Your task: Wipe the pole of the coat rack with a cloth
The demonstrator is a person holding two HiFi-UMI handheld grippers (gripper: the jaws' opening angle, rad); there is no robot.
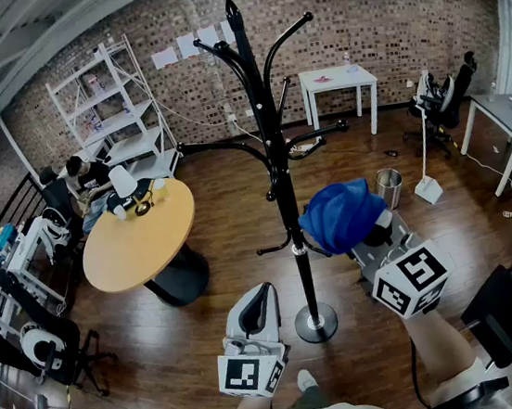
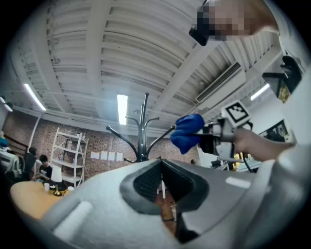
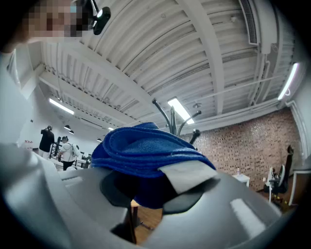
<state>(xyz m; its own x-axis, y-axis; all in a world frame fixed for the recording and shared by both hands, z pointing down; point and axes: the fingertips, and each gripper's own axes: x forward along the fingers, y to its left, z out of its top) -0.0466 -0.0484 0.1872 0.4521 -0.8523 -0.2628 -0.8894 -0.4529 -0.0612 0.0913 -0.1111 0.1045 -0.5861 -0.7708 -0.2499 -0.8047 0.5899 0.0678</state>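
While the right hand-held gripper [image 1: 368, 229] clamps a bunched blue cloth [image 1: 340, 214] just right of the coat rack pole [image 1: 287, 206], the left hand-held gripper [image 1: 261, 295] hangs left of it, jaws together, empty.

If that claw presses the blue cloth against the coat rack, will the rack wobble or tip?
It may wobble: the coat rack is tall and thin on one small round base. Its long arms up top probably make it top-heavy. The folded blue cloth should cushion the push.
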